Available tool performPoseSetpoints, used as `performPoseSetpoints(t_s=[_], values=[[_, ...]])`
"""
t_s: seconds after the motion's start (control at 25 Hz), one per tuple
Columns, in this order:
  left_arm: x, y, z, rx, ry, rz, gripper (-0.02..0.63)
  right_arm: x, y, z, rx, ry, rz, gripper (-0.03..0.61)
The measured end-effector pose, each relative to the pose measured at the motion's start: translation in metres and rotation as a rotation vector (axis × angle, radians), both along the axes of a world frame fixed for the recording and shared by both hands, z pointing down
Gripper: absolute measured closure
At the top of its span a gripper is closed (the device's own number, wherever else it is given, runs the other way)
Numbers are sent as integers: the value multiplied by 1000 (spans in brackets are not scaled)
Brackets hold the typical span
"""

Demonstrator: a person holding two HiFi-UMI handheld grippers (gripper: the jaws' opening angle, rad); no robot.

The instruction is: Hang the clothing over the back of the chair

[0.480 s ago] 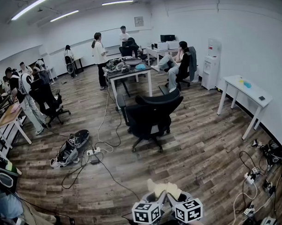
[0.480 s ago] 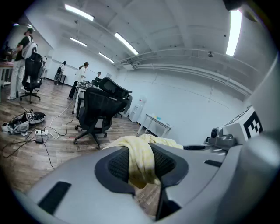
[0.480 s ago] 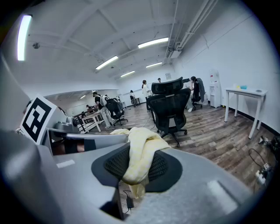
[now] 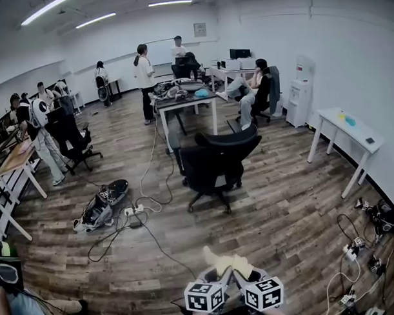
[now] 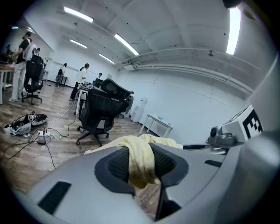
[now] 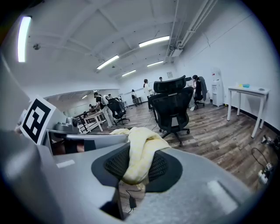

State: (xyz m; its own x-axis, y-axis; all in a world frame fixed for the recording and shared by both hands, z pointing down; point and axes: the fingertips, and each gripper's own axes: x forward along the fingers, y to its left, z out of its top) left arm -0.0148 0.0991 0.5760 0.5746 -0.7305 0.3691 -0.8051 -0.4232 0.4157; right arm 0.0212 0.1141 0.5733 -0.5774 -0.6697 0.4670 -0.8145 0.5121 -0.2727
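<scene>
One black office chair (image 4: 216,162) stands mid-room on the wooden floor (image 4: 282,202), in front of one cluttered desk (image 4: 185,101) and well apart from the two grippers. One pale yellow piece of clothing (image 4: 225,264) sits bunched between those grippers, low in the head view. The left gripper (image 5: 140,164) and the right gripper (image 6: 138,162) each have their fingers set narrow, pinched on a fold of it.
</scene>
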Motion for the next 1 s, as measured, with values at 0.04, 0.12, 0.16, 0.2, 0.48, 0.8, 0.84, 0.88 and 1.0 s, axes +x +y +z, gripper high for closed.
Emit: performPoseSetpoints(t_s=[0.04,0.12,0.16,0.2,0.48,0.8,0.84,0.88,1.0], values=[[-1,0,0,0,4,-6,505,-1,0,1,-6,-5,-5,489],[-3,0,2,1,5,-14,503,-2,0,3,-13,-9,-8,489],[-3,0,3,1,3,-14,505,-3,0,5,-13,-9,-5,488],[-3,0,4,2,1,-12,504,-2,0,6,-13,-8,-1,489],[4,-5,-2,26,12,-2,503,5,-4,-1,25,4,7,488],[14,-17,0,36,-22,13,503,14,-15,1,24,-7,25,488],[16,-19,1,38,-32,20,503,16,-17,2,20,-7,29,488],[18,-21,2,36,-39,26,503,17,-19,4,16,-8,32,488],[22,-26,8,20,-41,29,503,21,-24,10,0,-11,30,488]])
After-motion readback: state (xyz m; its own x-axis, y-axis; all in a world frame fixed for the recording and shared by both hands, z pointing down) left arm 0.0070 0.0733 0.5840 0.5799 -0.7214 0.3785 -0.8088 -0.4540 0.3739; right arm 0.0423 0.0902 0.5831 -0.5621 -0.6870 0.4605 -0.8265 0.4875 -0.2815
